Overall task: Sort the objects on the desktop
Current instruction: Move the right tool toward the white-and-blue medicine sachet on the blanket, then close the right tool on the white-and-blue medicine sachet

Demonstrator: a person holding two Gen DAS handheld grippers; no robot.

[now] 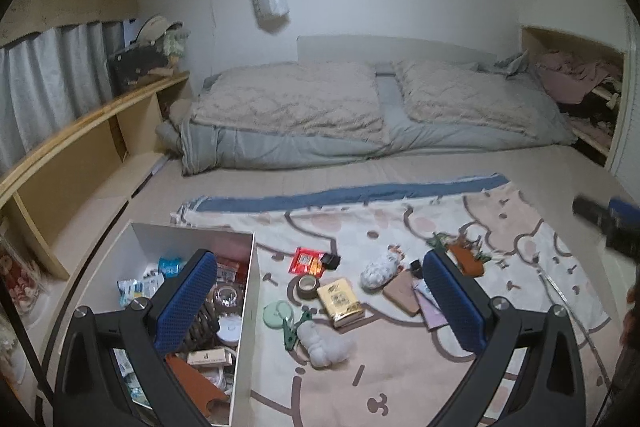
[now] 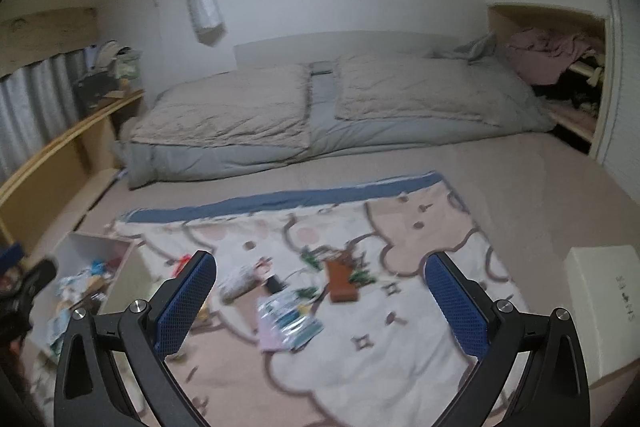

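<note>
Both claws hang wide open and empty over the blanket [image 1: 400, 367]: left claw [image 1: 316, 303], right claw [image 2: 320, 303]. The white box [image 1: 248, 307] at the blanket's left edge is part-filled; loose things like the yellow packet [image 1: 340, 301] remain mid-blanket. Next, I'd judge, comes another pick-up.

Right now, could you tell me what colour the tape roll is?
Brown tape roll, clearest in the left wrist view.
</note>
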